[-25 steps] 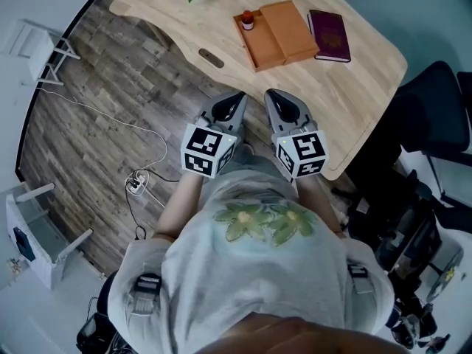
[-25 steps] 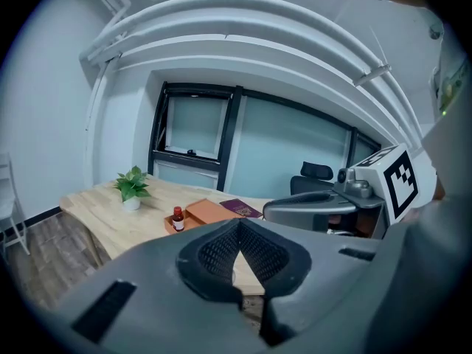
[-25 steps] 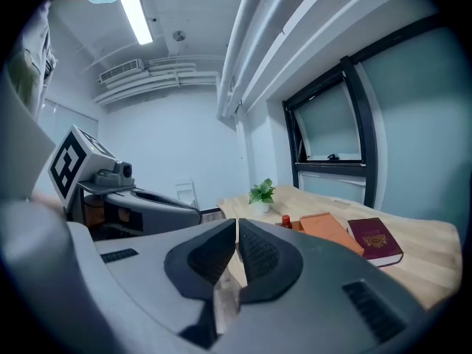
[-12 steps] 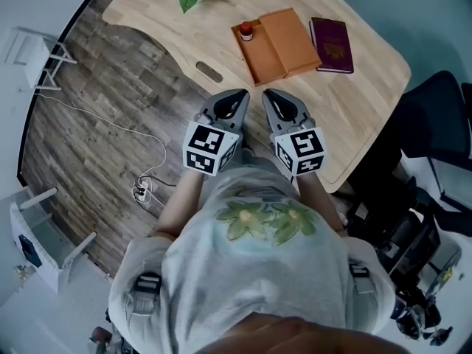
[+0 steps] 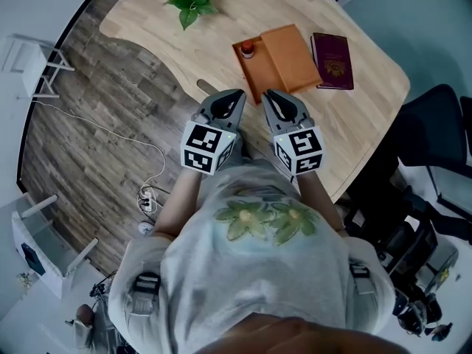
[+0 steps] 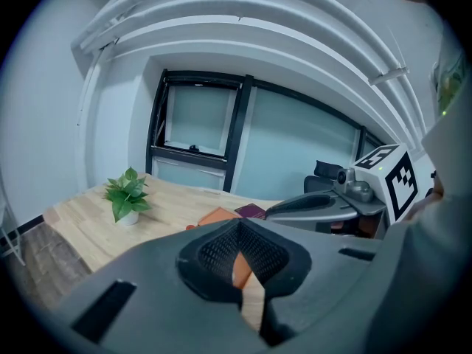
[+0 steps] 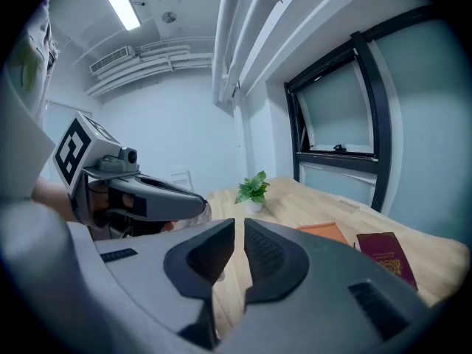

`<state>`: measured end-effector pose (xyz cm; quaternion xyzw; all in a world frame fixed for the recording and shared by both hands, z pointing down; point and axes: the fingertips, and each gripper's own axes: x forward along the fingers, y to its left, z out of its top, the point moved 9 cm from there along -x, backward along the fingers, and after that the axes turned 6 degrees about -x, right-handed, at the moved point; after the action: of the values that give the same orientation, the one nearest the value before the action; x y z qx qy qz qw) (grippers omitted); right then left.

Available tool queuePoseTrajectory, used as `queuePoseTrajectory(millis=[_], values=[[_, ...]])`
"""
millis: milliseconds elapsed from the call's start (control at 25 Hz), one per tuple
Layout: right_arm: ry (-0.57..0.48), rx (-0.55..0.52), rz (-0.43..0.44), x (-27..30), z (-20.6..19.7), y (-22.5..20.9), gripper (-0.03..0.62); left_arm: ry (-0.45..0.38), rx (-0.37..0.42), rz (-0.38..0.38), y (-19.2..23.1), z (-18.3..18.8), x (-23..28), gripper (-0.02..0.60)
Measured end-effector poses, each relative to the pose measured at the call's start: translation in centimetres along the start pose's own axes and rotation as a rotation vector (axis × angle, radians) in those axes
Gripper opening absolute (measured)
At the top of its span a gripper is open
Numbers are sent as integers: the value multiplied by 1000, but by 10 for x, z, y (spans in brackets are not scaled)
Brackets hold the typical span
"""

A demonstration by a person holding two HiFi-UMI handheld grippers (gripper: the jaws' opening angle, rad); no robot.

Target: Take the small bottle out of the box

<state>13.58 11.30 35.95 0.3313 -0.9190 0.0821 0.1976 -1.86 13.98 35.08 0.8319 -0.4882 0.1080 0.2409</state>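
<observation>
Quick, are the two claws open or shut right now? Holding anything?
Left gripper: shut, holding nothing.
Right gripper: shut, holding nothing.

No words, numbers or brand names can be read anywhere. The only signs are the black-and-white square code patterns on the cubes of the left gripper [image 5: 236, 96] and the right gripper [image 5: 271, 95], at the centre of the head view. A gold emblem sits on the maroon booklet [image 5: 332, 60] at upper right, its print too small to read.
</observation>
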Motion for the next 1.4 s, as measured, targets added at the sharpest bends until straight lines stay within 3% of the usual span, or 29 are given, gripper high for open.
queuePoseTrajectory(millis=[520,1000,1400], values=[[7,-9,-30,50,27,-26,23,10,20,-14,48,35,26,8],[66,3,-62,99,25,-41,130,33,27,-32,95,45,44,8],[123,13,-87,136,13,-54,166,76,16,-51,125,43,59,8]])
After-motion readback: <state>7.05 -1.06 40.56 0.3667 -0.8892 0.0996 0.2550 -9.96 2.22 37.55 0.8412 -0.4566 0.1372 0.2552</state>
